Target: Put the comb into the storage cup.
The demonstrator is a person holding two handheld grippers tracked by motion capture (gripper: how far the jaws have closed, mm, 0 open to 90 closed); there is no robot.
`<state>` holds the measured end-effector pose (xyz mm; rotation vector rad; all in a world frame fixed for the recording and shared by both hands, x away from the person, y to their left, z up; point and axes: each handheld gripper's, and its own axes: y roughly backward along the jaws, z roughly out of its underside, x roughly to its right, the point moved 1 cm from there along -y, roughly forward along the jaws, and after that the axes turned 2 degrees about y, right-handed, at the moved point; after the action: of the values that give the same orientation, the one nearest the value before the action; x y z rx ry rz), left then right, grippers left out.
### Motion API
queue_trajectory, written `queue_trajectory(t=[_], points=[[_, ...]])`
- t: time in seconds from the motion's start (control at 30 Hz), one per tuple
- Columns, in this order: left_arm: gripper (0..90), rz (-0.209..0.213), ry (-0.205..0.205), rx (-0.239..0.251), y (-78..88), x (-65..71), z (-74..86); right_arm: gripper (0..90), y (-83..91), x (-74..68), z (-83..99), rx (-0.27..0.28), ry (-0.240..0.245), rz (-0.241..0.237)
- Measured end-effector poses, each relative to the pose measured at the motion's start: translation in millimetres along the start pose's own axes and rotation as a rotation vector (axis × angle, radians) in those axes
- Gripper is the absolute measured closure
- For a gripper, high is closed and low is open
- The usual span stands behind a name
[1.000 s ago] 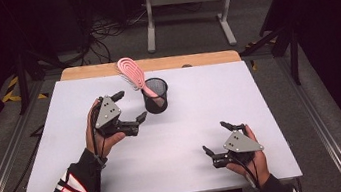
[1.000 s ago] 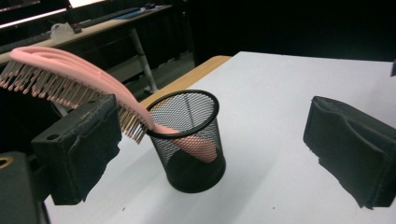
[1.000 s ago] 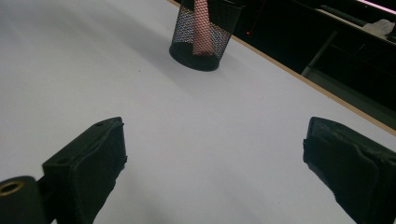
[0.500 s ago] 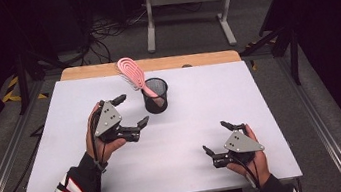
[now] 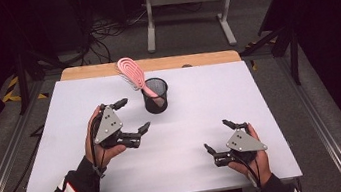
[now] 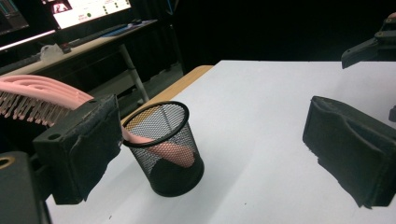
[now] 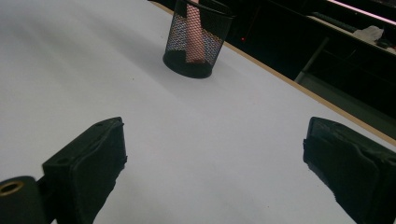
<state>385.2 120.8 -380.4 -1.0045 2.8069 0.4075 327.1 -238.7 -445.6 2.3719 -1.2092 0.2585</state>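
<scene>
Standing in round black mesh cup [image 5: 155, 95], ribbed pink brush [image 5: 132, 73]

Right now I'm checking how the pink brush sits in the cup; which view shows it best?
The high view: the whole pink brush leans from the mesh cup, head up. The left gripper view cuts the head; the right gripper view shows its handle through mesh.
</scene>
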Motion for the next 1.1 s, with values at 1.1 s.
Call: queue_trajectory(t=[1.1], points=[[5.7,-0.002,-0.049,-0.043,22.6,7.3,17.2,6.8,4.9,4.2,-3.4,0.021,-0.008,0.015]])
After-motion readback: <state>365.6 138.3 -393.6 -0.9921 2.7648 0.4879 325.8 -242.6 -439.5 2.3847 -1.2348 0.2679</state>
